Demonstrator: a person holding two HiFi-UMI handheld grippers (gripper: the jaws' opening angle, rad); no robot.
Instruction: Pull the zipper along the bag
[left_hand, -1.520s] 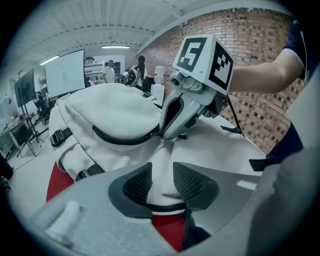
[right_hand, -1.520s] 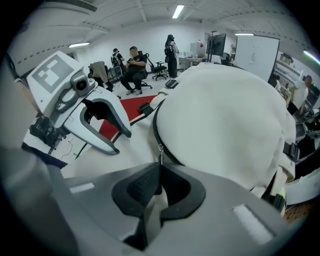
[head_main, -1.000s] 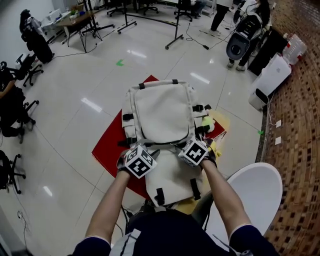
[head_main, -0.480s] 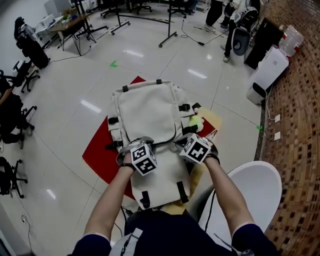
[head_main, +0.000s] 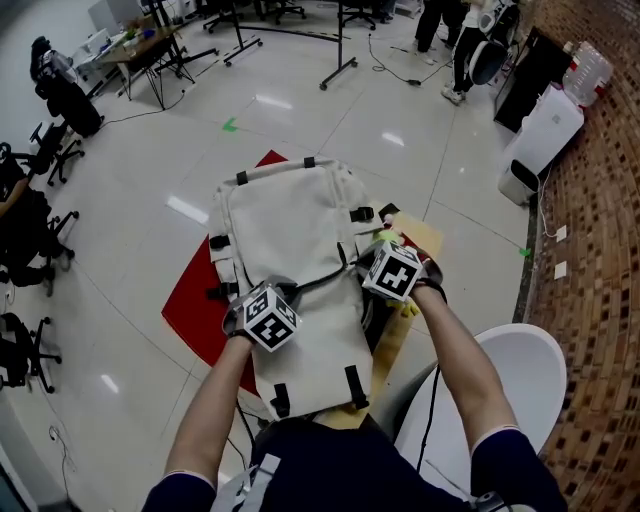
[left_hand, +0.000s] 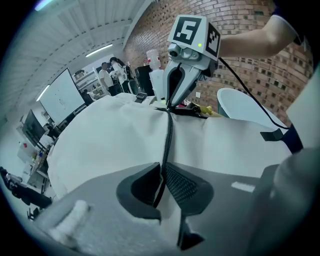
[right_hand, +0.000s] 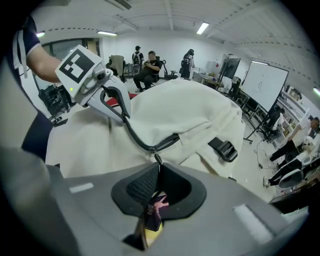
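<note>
Cream canvas is your work surface: the bag (head_main: 295, 215) lies flat on a red mat (head_main: 195, 300) below you. Its dark zipper seam (left_hand: 169, 135) runs across the middle between your two tools.

Your left gripper (left_hand: 162, 181) is closing on that seam, and the pads look to be pinching the track and the cloth beside it. Make that your anchor. Hold the seam low and taut so the fabric cannot bunch in front of the slider.

Across the seam, near the bag's right edge, your right gripper (right_hand: 157, 175) has the small zipper pull (right_hand: 156, 161) between its nearly closed jaws. Those jaws are opening a little, and I judge that the weak point: the tab is thin and could slip out. Firm up the pinch before you draw. Then pull in line with the track, following its curve rather than lifting away from it.

Your left forearm (head_main: 215, 410) reaches forward with the hand low on the near-left part of the bag, marker cube facing up. Your right forearm (head_main: 455, 370) stretches further out and angles inward. Its gripper tilts down onto the bag's right side and faces the left one along the seam.
</note>
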